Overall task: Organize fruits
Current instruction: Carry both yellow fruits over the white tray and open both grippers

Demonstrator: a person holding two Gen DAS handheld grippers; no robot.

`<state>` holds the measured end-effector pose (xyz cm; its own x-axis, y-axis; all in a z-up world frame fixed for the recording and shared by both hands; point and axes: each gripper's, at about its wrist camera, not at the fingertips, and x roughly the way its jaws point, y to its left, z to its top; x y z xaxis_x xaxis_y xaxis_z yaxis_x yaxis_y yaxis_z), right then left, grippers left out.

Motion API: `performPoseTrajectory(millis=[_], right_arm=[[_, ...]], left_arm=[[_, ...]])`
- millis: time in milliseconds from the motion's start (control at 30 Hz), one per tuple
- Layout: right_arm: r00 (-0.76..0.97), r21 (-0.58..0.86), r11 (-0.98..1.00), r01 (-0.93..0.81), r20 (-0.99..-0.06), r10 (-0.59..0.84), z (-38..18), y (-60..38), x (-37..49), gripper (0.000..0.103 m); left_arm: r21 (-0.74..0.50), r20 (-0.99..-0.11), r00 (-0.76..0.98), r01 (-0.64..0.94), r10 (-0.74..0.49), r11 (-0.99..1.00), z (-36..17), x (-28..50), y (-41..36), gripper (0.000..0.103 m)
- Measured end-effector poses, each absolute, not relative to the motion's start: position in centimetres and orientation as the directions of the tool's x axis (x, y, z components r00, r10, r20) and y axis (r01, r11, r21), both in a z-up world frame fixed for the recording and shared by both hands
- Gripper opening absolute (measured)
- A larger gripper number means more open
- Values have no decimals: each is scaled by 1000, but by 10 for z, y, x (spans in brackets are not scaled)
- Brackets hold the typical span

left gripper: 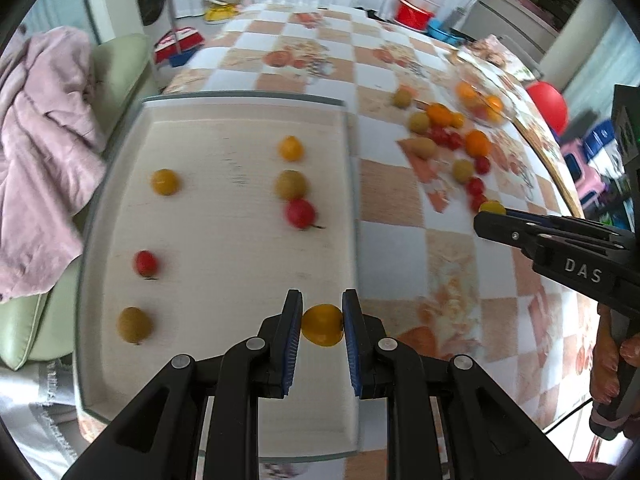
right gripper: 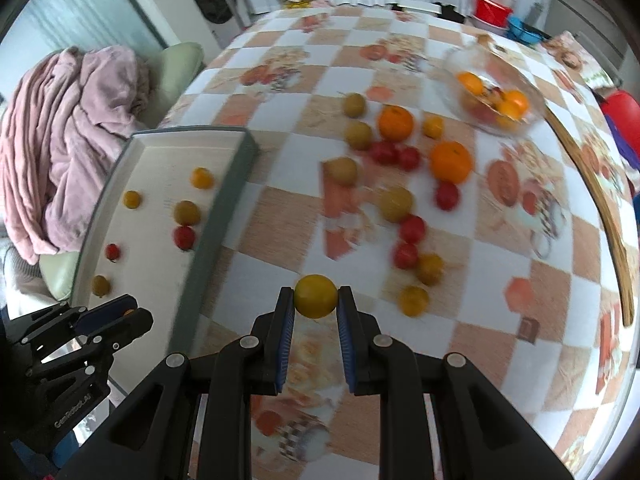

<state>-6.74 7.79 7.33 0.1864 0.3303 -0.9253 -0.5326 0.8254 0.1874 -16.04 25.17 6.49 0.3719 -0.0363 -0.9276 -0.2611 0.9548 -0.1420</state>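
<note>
My left gripper point(left gripper: 322, 322) is shut on a yellow tomato point(left gripper: 322, 325) and holds it over the near right part of the white tray point(left gripper: 224, 240). The tray holds several small fruits: yellow point(left gripper: 165, 181), orange-yellow point(left gripper: 290, 148), green point(left gripper: 291, 185), red point(left gripper: 300, 213), red point(left gripper: 145, 263) and green point(left gripper: 134, 325). My right gripper point(right gripper: 316, 300) is shut on another yellow tomato point(right gripper: 315, 295) above the checkered tablecloth, right of the tray point(right gripper: 224, 216). It also shows at the right edge of the left wrist view point(left gripper: 494, 210).
Loose fruits lie in a pile on the tablecloth: oranges point(right gripper: 450, 161), red tomatoes point(right gripper: 412, 229) and green ones point(right gripper: 395, 203). A glass bowl point(right gripper: 494, 94) with fruit stands at the far right. A pink blanket point(right gripper: 72, 128) lies on a green chair to the left.
</note>
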Motion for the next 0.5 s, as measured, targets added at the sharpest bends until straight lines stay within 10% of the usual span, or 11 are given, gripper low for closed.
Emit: performPoseTrajectory(millis=[500], right_arm=[[68,266,698,-665,-909,411,65,194,-72,23]], left_arm=[[-46,-943,321,-383,86,922,34,-184,304,22]])
